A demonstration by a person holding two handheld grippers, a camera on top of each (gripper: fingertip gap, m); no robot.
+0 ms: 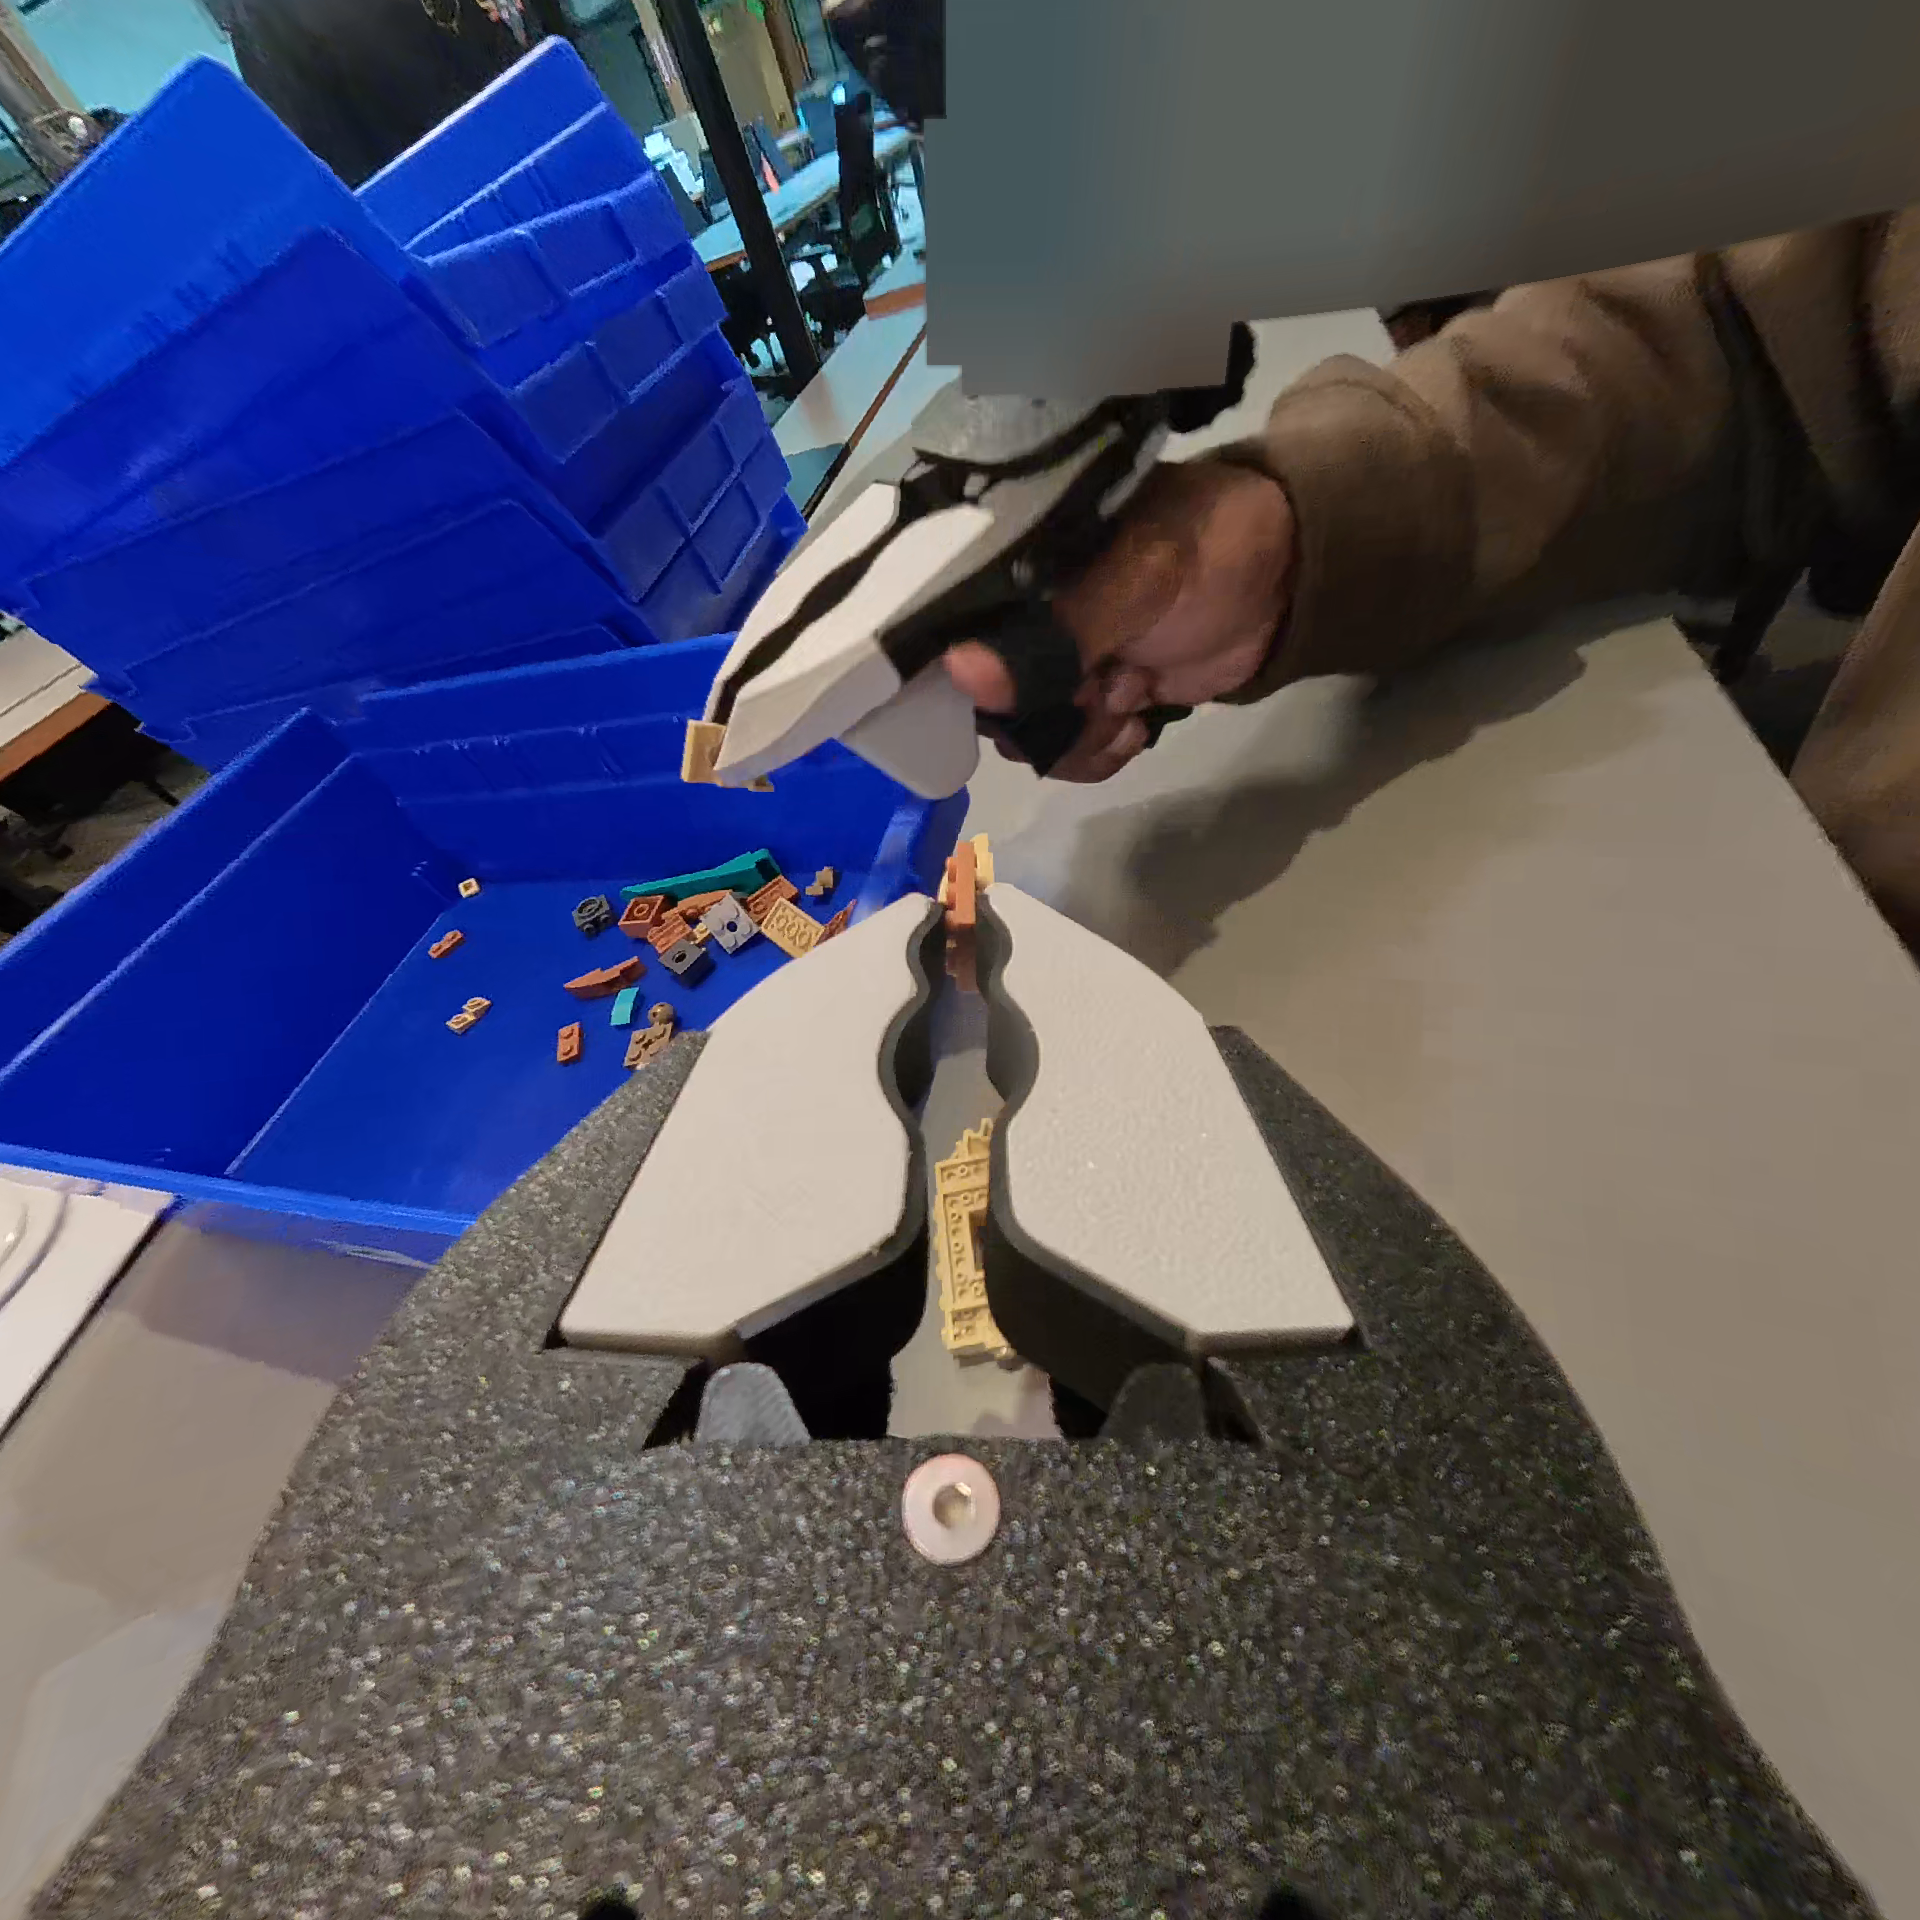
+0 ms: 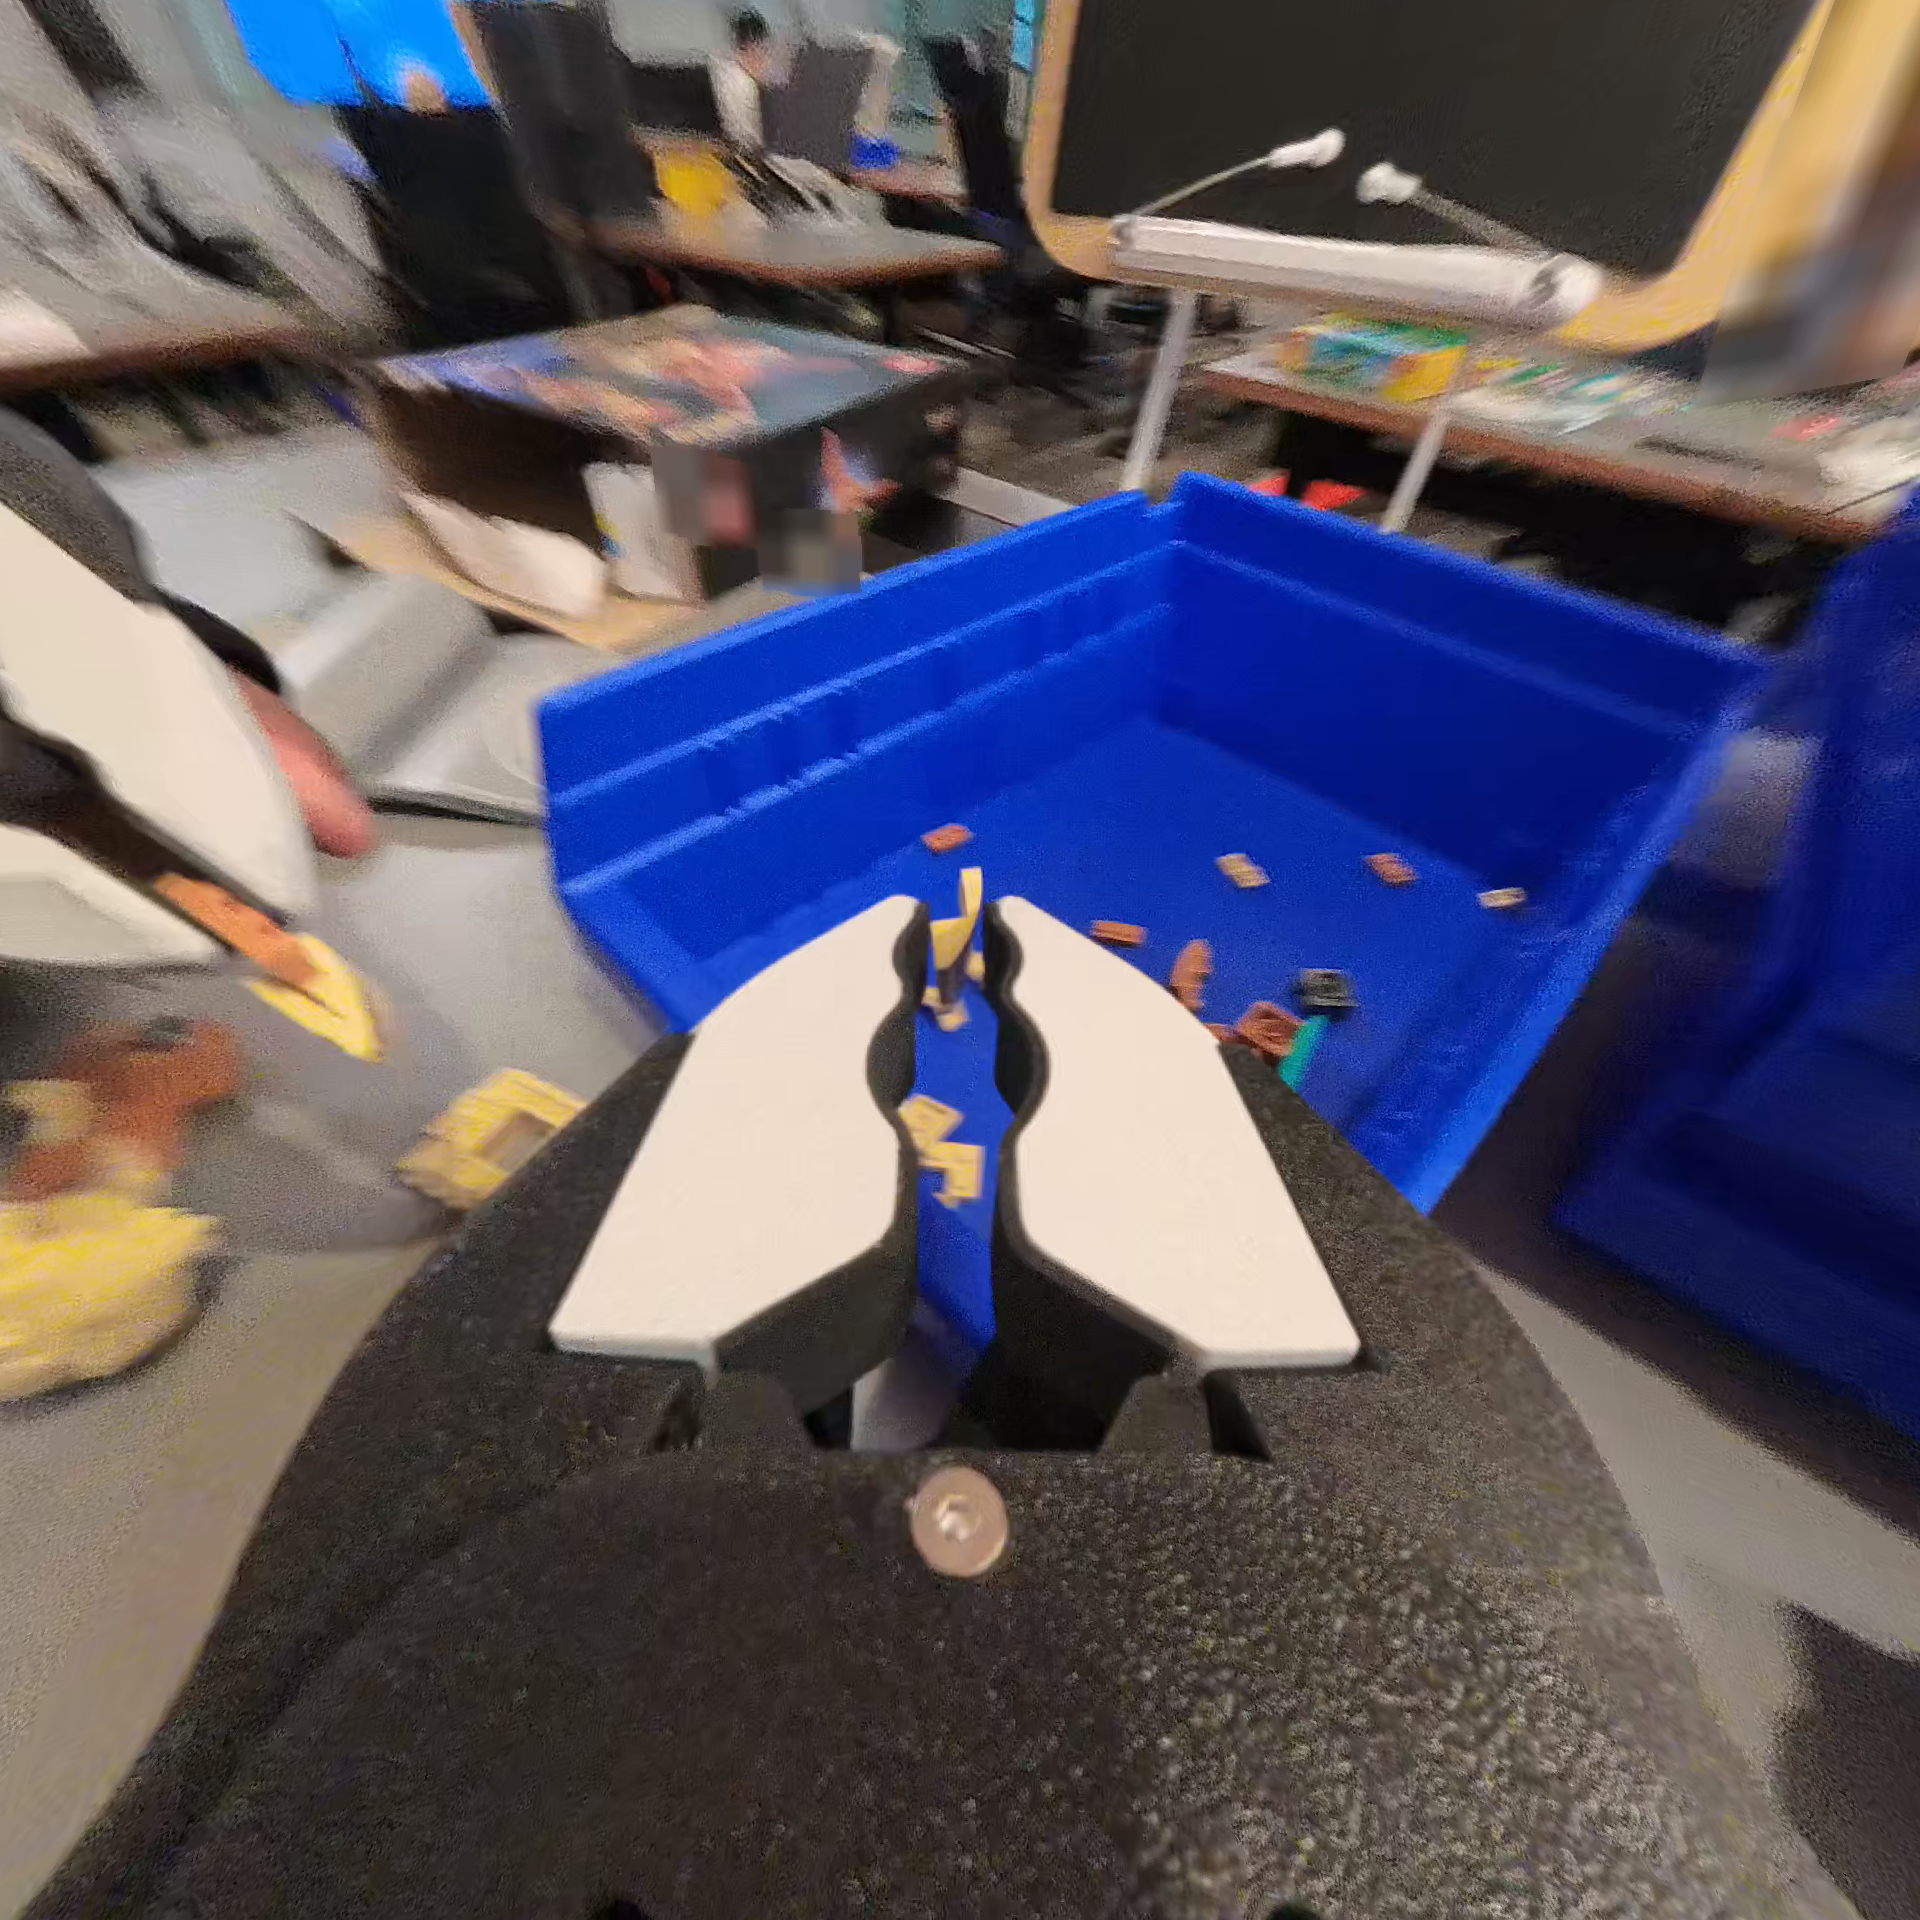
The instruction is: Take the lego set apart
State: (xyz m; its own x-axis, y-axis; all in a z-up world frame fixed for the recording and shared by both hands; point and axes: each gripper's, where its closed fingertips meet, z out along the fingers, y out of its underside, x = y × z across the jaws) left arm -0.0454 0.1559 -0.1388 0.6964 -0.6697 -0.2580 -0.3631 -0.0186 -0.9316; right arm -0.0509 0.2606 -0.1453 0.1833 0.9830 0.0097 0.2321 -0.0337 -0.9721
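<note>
Bricks are what both tools are busy with. Nearest in the left wrist view, the left gripper (image 1: 964,914) sits at mid-frame with its two grey fingers closed on a small stack of reddish-brown and tan plates (image 1: 964,891), the stack poking up past the tips. Through the slot lower down, a tan brick assembly (image 1: 966,1247) lies on the grey table (image 1: 1507,1143). Left of the tips, a blue bin (image 1: 260,1039) holds loose bricks (image 1: 686,935), brown, tan, grey and teal, spread over its floor. Above the bin's near corner the right gripper (image 1: 717,764), held in a person's hand (image 1: 1174,623), pinches a tan plate (image 1: 702,750) at its very tip. In its own view, blurred, that plate (image 2: 961,925) stands on edge between the tips over the bin (image 2: 831,717). Farther back, at upper left, more blue bins (image 1: 312,416) are stacked on a slant. No readable writing or brand mark shows on anything here.
</note>
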